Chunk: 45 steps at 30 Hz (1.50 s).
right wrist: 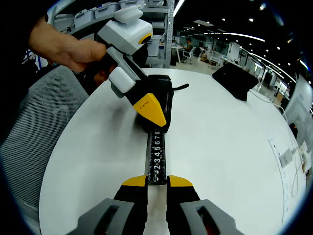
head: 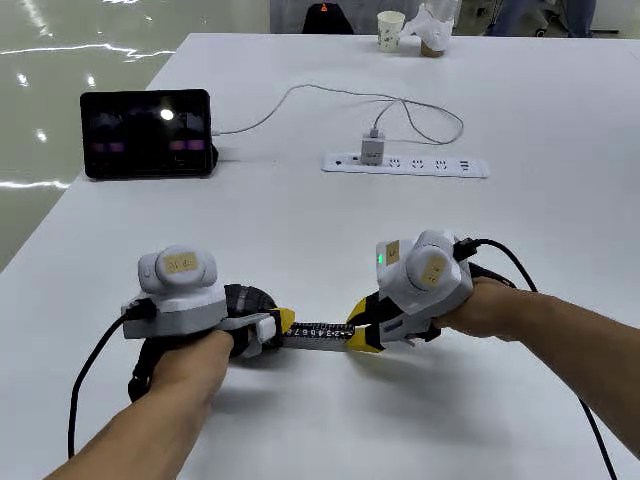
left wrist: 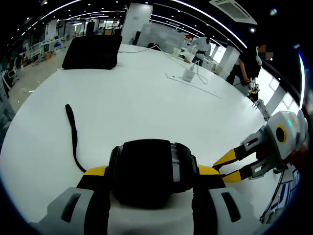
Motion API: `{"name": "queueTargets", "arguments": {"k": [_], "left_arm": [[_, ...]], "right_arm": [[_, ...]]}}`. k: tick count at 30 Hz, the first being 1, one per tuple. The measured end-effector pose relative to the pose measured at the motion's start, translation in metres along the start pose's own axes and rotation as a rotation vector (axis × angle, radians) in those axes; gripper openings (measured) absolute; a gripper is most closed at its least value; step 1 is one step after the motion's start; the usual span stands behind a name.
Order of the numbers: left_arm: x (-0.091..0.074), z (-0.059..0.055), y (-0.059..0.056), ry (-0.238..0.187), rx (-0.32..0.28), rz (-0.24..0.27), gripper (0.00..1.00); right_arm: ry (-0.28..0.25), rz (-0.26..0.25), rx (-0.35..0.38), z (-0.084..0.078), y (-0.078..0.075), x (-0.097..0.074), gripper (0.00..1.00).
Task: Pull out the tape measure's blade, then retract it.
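The black tape measure (head: 248,303) sits on the white table (head: 330,230), and my left gripper (head: 268,324) is shut on its case. In the left gripper view the case (left wrist: 146,169) sits between the yellow-tipped jaws of my left gripper (left wrist: 151,171), its black wrist strap (left wrist: 73,137) trailing on the table. A short length of black blade (head: 318,330) with white numbers runs out to my right gripper (head: 362,335), which is shut on the blade's end. The right gripper view has the blade (right wrist: 156,156) leading from my right gripper (right wrist: 157,182) to the case (right wrist: 159,105).
A dark tablet (head: 147,133) stands at the back left, a white power strip (head: 405,164) with a charger and cable lies mid-table, and a paper cup (head: 390,30) is at the far edge. A grey mesh chair (right wrist: 39,137) is beside the table.
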<state>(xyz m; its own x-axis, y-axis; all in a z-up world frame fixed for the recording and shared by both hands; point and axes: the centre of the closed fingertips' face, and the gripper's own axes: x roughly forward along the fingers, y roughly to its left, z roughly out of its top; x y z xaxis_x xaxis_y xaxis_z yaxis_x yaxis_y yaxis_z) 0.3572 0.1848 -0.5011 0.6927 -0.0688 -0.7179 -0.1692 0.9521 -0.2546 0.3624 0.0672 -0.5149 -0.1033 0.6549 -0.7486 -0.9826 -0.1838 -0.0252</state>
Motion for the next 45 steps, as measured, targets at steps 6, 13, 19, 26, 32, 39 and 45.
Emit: {"name": "queueTargets", "arguments": {"k": [6, 13, 19, 26, 32, 39, 45], "left_arm": [[0.0, 0.0, 0.001, 0.001, -0.001, -0.001, 0.63], [0.001, 0.001, 0.001, 0.0, -0.003, -0.002, 0.63], [0.002, 0.001, 0.001, 0.001, -0.002, -0.003, 0.63], [0.003, 0.001, 0.002, 0.002, -0.004, -0.004, 0.63], [0.004, 0.001, 0.003, 0.001, -0.008, -0.005, 0.63], [0.002, 0.001, 0.002, 0.002, -0.012, -0.007, 0.63], [0.001, 0.0, 0.0, 0.001, -0.015, -0.009, 0.63]], "right_arm": [[-0.001, 0.0, -0.002, 0.003, -0.001, 0.002, 0.11], [-0.004, 0.004, -0.005, 0.007, -0.001, 0.006, 0.11], [-0.009, 0.007, -0.005, 0.011, -0.001, 0.01, 0.11], [-0.02, 0.013, -0.007, 0.018, -0.001, 0.016, 0.11], [-0.033, 0.015, -0.006, 0.024, -0.001, 0.021, 0.11], [-0.044, 0.021, -0.014, 0.033, 0.0, 0.029, 0.11], [-0.059, 0.022, -0.014, 0.04, 0.0, 0.034, 0.11]]}}
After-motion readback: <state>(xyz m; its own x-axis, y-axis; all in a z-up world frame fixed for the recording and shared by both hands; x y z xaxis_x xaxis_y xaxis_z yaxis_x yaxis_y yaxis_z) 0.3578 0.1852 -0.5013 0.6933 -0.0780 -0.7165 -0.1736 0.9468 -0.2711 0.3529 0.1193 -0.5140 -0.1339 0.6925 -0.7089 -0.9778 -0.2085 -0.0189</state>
